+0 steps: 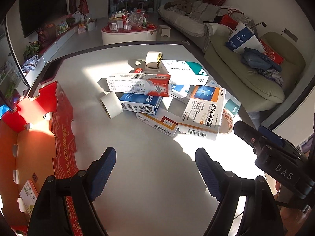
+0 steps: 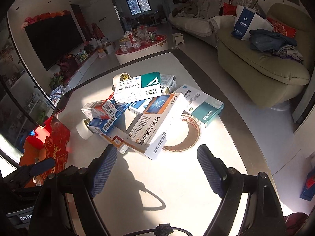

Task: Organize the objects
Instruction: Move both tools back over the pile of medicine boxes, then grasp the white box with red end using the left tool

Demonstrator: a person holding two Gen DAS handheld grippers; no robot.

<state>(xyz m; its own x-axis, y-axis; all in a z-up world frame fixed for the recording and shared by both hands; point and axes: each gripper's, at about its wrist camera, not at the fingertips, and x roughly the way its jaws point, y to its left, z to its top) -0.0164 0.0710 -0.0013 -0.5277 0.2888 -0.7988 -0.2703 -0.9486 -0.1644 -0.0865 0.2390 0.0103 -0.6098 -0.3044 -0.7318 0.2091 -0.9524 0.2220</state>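
Note:
A pile of medicine boxes lies mid-table: a long red-and-white box (image 1: 139, 84) on top, a blue box (image 1: 140, 103) under it, and an orange-and-blue box (image 1: 203, 110) (image 2: 157, 125) nearest the right hand. White tape rolls (image 1: 111, 104) (image 1: 154, 60) sit at the pile's left and back. A wide brown tape roll (image 2: 187, 135) lies partly under the boxes. My left gripper (image 1: 155, 171) is open above bare table, short of the pile. My right gripper (image 2: 157, 167) is open too, its fingers just in front of the orange-and-blue box and the brown roll.
An open red carton (image 1: 39, 137) (image 2: 49, 143) stands at the table's left, with a green-and-white box (image 1: 29, 193) inside. A dark phone (image 1: 51, 72) lies behind it. The grey table (image 1: 137, 177) ends at a dark rim; a sofa (image 2: 265, 68) stands beyond on the right.

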